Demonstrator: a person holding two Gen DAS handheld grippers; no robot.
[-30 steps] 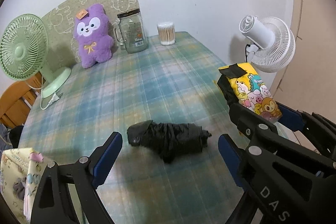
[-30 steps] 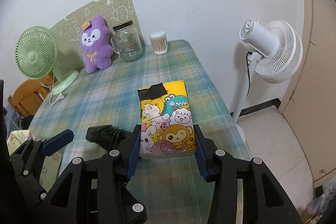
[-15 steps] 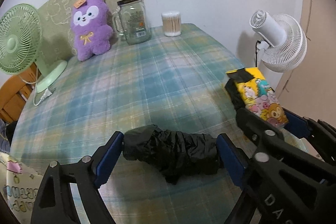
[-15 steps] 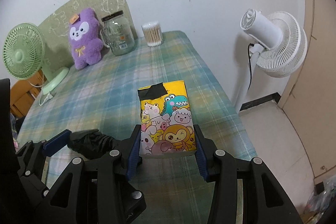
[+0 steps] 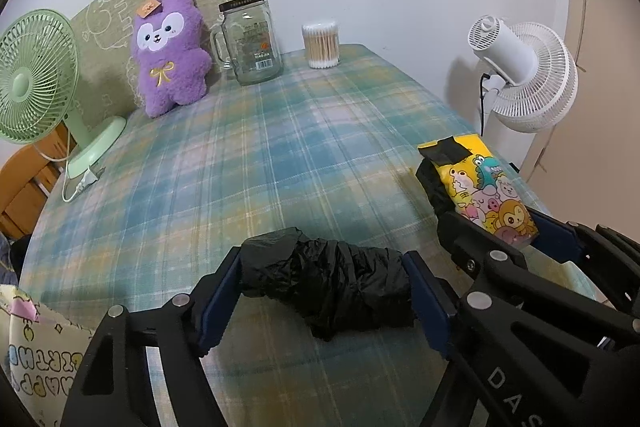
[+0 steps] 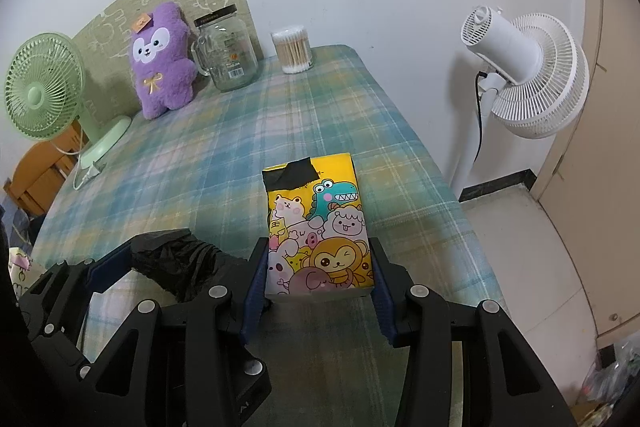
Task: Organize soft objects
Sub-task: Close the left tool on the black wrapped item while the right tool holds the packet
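Observation:
A crumpled black plastic bag roll [image 5: 326, 281] lies near the front edge of the plaid table [image 5: 260, 155]. My left gripper [image 5: 324, 287] is closed around it, both blue pads touching its ends; it also shows in the right wrist view [image 6: 176, 263]. My right gripper [image 6: 318, 279] is shut on a yellow cartoon tissue pack [image 6: 318, 227], held just above the table; the pack also shows in the left wrist view [image 5: 480, 183]. A purple plush toy [image 5: 170, 51] sits at the back of the table.
A green desk fan [image 5: 36, 83] stands at the left, a glass jar [image 5: 250, 43] and a cotton swab tub [image 5: 321, 45] at the back. A white standing fan [image 6: 520, 67] is right of the table. A patterned bag [image 5: 36, 359] sits at the lower left.
My left gripper moved forward to the black bag and closed its fingers onto the bag's ends. My right gripper kept holding the tissue pack, nearly still.

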